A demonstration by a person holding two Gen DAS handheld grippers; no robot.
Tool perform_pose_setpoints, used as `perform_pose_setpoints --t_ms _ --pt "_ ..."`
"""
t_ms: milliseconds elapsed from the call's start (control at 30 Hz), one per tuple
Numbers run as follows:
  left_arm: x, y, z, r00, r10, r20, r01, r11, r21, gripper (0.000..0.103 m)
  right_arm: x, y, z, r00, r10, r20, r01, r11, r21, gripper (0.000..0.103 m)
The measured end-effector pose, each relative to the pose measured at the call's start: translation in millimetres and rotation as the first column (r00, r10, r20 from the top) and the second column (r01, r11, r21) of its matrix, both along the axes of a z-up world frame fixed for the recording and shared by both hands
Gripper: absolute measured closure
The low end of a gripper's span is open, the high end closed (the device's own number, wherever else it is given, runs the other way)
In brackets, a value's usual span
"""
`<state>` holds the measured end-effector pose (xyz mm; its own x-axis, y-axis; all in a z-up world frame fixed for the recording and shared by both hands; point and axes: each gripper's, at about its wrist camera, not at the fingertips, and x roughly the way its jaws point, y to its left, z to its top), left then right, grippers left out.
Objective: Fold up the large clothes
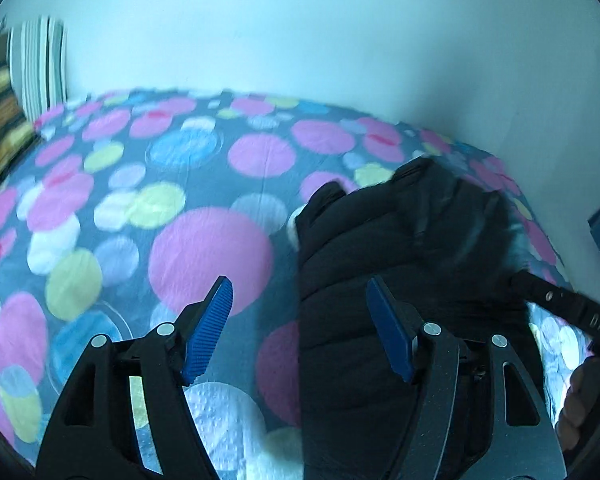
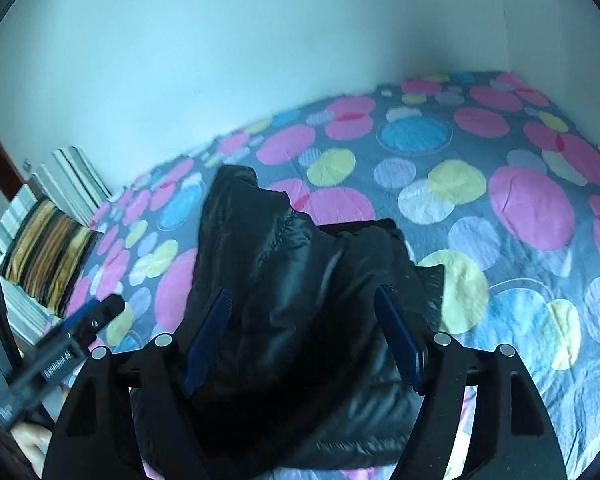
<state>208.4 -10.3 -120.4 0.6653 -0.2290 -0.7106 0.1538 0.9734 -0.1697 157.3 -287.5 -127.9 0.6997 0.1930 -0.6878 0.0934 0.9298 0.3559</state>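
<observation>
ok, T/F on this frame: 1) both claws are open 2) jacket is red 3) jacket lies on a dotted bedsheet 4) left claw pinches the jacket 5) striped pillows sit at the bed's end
1) Both claws are open. True: left claw and right claw stand apart, gripping nothing.
2) The jacket is red. False: the jacket is black and quilted.
3) The jacket lies on a dotted bedsheet. True: the bedsheet has pink, blue and yellow circles.
4) Left claw pinches the jacket. False: its pads are spread, with mostly bedsheet between them.
5) Striped pillows sit at the bed's end. True: pillows.
</observation>
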Motion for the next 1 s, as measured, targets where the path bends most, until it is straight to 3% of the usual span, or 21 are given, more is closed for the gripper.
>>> perform_pose_setpoints --t_ms 67,100,167,267,500,733,1000 --pt "6 4 -13 1.000 0.006 -0.026 -0.007 1.000 -0.011 0.034 14 5 -7 0.999 0.013 -0.045 -0.012 1.000 0.026 0.030" --pt "6 5 -18 0.999 0.005 -0.037 -0.005 1.000 -0.019 0.034 19 6 -9 0.998 0.020 -0.057 -0.017 0.999 0.038 0.039" --pt "4 7 -21 0.999 -0.006 -0.044 0.004 0.999 -0.037 0.034 24 5 -13 0.997 0.020 -0.071 -0.016 0.998 0.055 0.070" --pt "4 -1 -19 0.999 -0.046 -0.023 0.045 0.998 -0.043 0.034 27 -3 -19 0.996 0.026 -0.086 -0.021 0.998 0.054 0.080" --pt "8 -59 -35 0.977 -0.209 -0.040 0.209 0.978 -0.006 0.033 22 -55 -53 0.988 -0.049 -0.149 0.054 0.998 0.028 0.081" --pt "15 -90 -64 0.960 -0.262 -0.099 0.264 0.965 0.004 0.034 26 -85 -98 0.974 -0.002 -0.228 0.029 0.993 0.116 0.082" --pt "20 -107 -83 0.953 -0.281 -0.114 0.288 0.957 0.047 0.034 27 -85 -121 0.976 -0.010 -0.218 0.040 0.990 0.137 0.083"
